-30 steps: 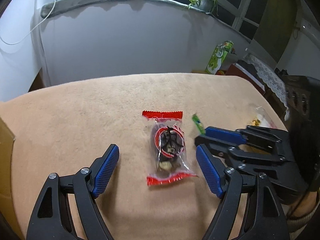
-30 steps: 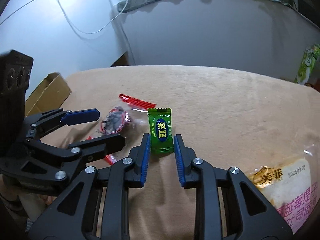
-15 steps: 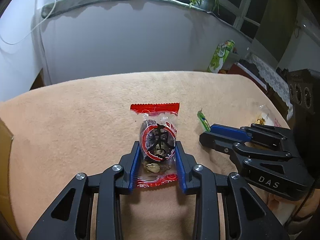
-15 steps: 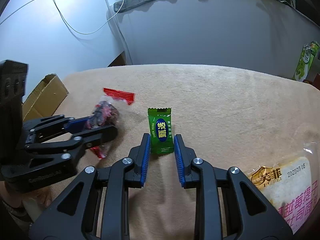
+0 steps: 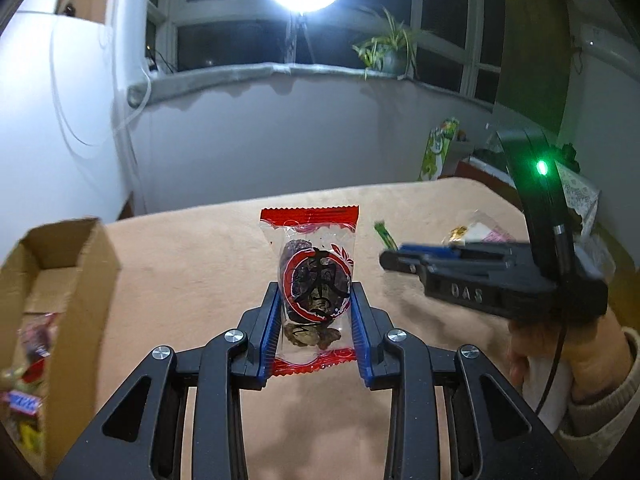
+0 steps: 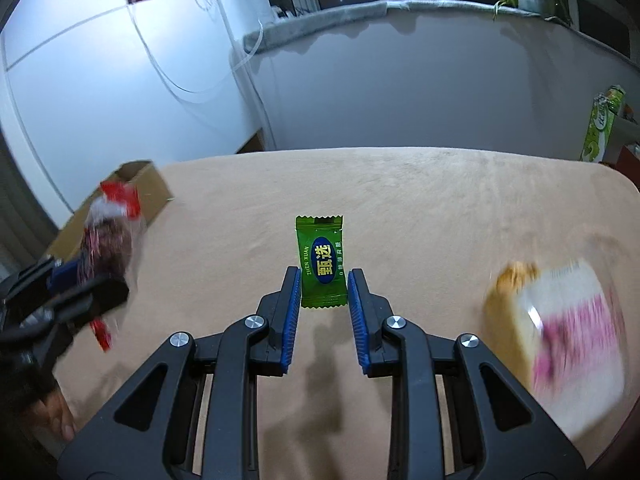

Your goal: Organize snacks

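Left wrist view
Left gripper (image 5: 316,320): we see its blue pads pinching the red-ended snack packet (image 5: 314,284) by the lower half, the packet standing upright above the tan tablecloth (image 5: 192,280).
Cardboard box (image 5: 60,280): near left, open, with wrapped snacks inside.
Right gripper (image 5: 394,254): to the right, side-on, fingers pointing left, a green candy (image 5: 385,234) sticking up from its tip; a sleeved hand (image 5: 560,344) holds it from below.
Clear bag (image 5: 476,232): far right on the cloth, behind that gripper.

Right wrist view
Right gripper (image 6: 324,300): we see its pads pressed against the lower sides of the green candy (image 6: 321,266), which is upright and clear of the tablecloth (image 6: 420,208).
Left gripper (image 6: 92,280): at the left edge, blurred, carrying the red-ended snack packet (image 6: 106,240) before the cardboard box (image 6: 132,188).
Clear bag (image 6: 560,320): near right on the cloth, blurred.
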`<state>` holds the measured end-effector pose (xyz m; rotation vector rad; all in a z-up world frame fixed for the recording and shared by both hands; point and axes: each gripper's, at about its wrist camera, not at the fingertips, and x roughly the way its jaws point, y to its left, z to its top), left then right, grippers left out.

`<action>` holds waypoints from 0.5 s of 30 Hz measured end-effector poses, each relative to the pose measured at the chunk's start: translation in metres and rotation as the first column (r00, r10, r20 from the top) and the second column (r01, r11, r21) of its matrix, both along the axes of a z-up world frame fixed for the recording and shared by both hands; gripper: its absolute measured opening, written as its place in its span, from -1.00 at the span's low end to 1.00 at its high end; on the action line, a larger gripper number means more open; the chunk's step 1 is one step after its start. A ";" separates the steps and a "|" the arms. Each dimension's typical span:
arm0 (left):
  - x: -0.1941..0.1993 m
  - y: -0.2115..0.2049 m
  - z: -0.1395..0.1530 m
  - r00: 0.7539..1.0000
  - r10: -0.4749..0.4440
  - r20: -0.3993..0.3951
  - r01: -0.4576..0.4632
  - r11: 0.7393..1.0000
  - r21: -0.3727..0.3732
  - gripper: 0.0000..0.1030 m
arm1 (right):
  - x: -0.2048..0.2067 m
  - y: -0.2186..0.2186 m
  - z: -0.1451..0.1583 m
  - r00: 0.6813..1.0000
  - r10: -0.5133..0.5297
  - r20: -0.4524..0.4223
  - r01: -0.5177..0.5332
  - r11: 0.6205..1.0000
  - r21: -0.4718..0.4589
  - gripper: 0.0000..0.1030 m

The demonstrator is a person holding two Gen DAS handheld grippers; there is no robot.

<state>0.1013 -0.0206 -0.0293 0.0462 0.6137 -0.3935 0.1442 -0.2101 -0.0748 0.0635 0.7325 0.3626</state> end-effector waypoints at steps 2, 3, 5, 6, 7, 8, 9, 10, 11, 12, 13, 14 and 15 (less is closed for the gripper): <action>-0.012 0.008 0.009 1.000 0.005 0.030 -0.004 1.000 -0.008 -0.41 | -0.016 0.005 0.002 1.000 -0.002 0.011 0.002 1.000 0.002 -0.52; -0.017 0.010 0.014 0.999 0.009 0.045 -0.008 1.000 -0.012 -0.41 | -0.027 0.008 0.004 1.000 -0.004 0.020 0.004 1.000 -0.006 -0.52; -0.028 0.018 0.022 0.997 0.016 0.074 -0.014 1.000 -0.024 -0.40 | -0.040 0.014 0.007 0.999 -0.005 0.034 0.006 1.000 -0.014 -0.52; -0.033 0.022 0.026 0.996 0.018 0.086 -0.015 0.999 -0.033 -0.40 | -0.050 0.018 0.011 0.999 -0.007 0.049 0.007 1.000 -0.015 -0.52; -0.036 0.027 0.030 0.995 0.021 0.099 -0.017 0.999 -0.044 -0.40 | -0.054 0.020 0.014 0.998 -0.007 0.057 0.008 1.000 -0.016 -0.52; -0.041 0.031 0.033 0.994 0.025 0.109 -0.019 0.998 -0.054 -0.40 | -0.059 0.022 0.017 0.998 -0.008 0.069 0.009 1.000 -0.018 -0.52; -0.044 0.036 0.036 0.993 0.028 0.117 -0.021 0.998 -0.064 -0.40 | -0.064 0.025 0.023 0.996 -0.010 0.085 0.012 1.000 -0.019 -0.52; -0.047 0.040 0.038 0.992 0.030 0.123 -0.021 0.997 -0.073 -0.40 | -0.069 0.027 0.027 0.995 -0.011 0.098 0.012 1.000 -0.016 -0.52; -0.050 0.044 0.041 0.991 0.032 0.132 -0.022 0.996 -0.082 -0.40 | -0.072 0.030 0.032 0.994 -0.010 0.111 0.011 1.000 -0.013 -0.52; -0.052 0.048 0.043 0.990 0.035 0.140 -0.023 0.996 -0.088 -0.40 | -0.076 0.033 0.037 0.992 -0.007 0.124 0.008 1.000 -0.011 -0.52; -0.055 0.053 0.045 0.988 0.039 0.148 -0.026 0.995 -0.091 -0.40 | -0.078 0.038 0.042 0.991 -0.002 0.134 0.003 1.000 -0.011 -0.52; -0.057 0.057 0.046 0.987 0.044 0.155 -0.029 0.995 -0.094 -0.40 | -0.080 0.043 0.046 0.990 0.005 0.144 -0.003 1.000 -0.011 -0.52; -0.059 0.061 0.047 0.986 0.050 0.160 -0.034 0.994 -0.099 -0.40 | -0.083 0.050 0.051 0.988 0.016 0.156 -0.014 1.000 -0.012 -0.52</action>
